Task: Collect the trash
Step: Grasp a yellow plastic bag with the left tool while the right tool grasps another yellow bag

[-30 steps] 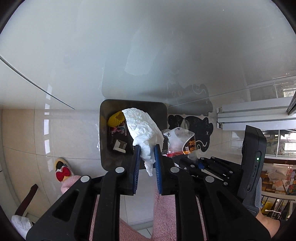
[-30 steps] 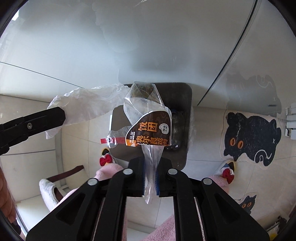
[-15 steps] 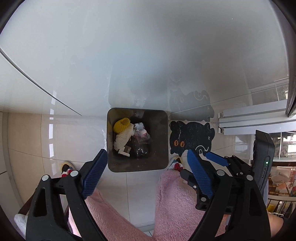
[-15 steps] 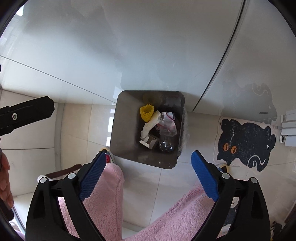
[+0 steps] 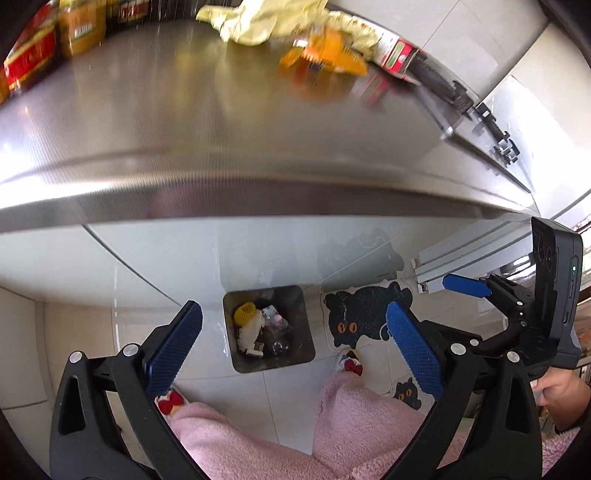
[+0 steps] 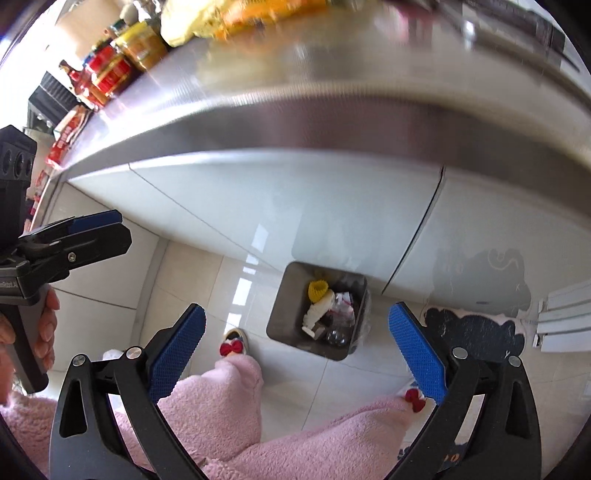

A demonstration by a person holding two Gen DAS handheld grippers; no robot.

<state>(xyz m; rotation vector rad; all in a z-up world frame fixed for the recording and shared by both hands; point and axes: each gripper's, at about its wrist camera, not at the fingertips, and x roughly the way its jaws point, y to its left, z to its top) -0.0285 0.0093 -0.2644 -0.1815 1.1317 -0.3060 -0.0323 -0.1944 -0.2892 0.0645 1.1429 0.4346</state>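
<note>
A grey square trash bin stands on the floor below the counter; it also shows in the right wrist view. Inside lie a white tissue, a yellow foam net and a clear wrapper. My left gripper is open and empty, high above the bin. My right gripper is open and empty too, beside it. On the steel counter lie an orange wrapper, a yellow crumpled cloth or paper and a red-green carton.
Jars and red packets stand at the counter's left. A black cat mat lies right of the bin. The person's pink-clad legs and slippers are below. White cabinet fronts run under the counter edge.
Both grippers opened and dropped the tissue and the clear wrapper into the bin. Since then both have risen and tilted up, so the countertop has come into view.
</note>
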